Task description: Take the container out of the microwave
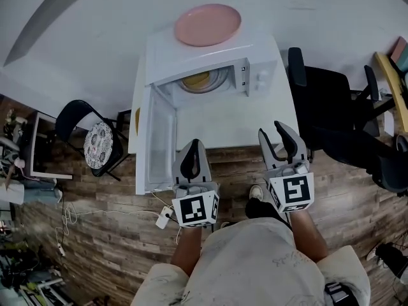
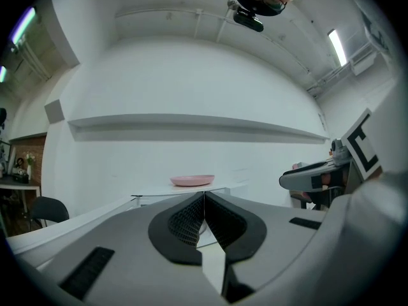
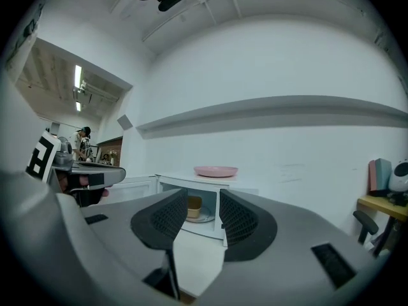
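My left gripper (image 1: 194, 146) is pressed shut, its ribbed pads meeting with nothing between them, and it hangs over the near edge of the white table (image 1: 255, 129). My right gripper (image 1: 272, 131), at 3 o'clock of the left one, has its jaws spread moderately wide and empty. At 12 o'clock from both stands the white microwave (image 1: 261, 75), its door (image 1: 159, 142) swung open toward 7 o'clock of the cavity. The yellow container (image 1: 196, 80) sits inside on the glass turntable (image 1: 217, 81); in the right gripper view it shows upright in the gap between my open jaws, well apart from them, and I cannot tell what it holds. A pink plate (image 1: 208, 24) lies on the microwave's roof, at 12 o'clock of the cavity, with nothing on it.
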{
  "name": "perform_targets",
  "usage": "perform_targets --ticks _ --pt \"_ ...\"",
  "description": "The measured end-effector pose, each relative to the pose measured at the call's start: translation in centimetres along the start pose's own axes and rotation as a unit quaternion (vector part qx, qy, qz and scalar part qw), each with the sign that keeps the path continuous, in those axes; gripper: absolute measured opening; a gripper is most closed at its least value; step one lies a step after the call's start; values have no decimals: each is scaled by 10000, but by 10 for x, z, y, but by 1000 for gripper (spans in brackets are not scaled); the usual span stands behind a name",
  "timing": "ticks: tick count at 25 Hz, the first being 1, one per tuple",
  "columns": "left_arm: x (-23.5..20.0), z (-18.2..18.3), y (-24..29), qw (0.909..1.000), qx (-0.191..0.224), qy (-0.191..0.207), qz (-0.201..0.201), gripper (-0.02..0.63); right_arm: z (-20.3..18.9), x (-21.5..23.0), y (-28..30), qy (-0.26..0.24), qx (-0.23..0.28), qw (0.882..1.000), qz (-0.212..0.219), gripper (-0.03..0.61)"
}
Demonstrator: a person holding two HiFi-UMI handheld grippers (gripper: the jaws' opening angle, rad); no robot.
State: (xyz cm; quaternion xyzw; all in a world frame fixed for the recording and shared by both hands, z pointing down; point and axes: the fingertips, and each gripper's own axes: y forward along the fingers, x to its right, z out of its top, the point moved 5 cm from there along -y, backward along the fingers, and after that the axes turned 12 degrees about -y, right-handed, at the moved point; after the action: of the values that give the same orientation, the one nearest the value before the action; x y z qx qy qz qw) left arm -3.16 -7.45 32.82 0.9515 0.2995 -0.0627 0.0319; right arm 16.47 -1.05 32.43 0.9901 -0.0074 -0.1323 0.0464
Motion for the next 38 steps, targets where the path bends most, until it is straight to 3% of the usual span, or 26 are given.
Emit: perform_targets --ticks 13,24,38 --pt "14 3 62 9980 37 208 595 9 -16 53 67 114 201 9980 594 170" --pt "-15 14 63 9919 193 296 1223 9 -6 37 110 61 483 9914 1211 169" --pt "-76 10 116 9920 395 118 1191 9 16 11 195 -305 630 9888 1317 169"
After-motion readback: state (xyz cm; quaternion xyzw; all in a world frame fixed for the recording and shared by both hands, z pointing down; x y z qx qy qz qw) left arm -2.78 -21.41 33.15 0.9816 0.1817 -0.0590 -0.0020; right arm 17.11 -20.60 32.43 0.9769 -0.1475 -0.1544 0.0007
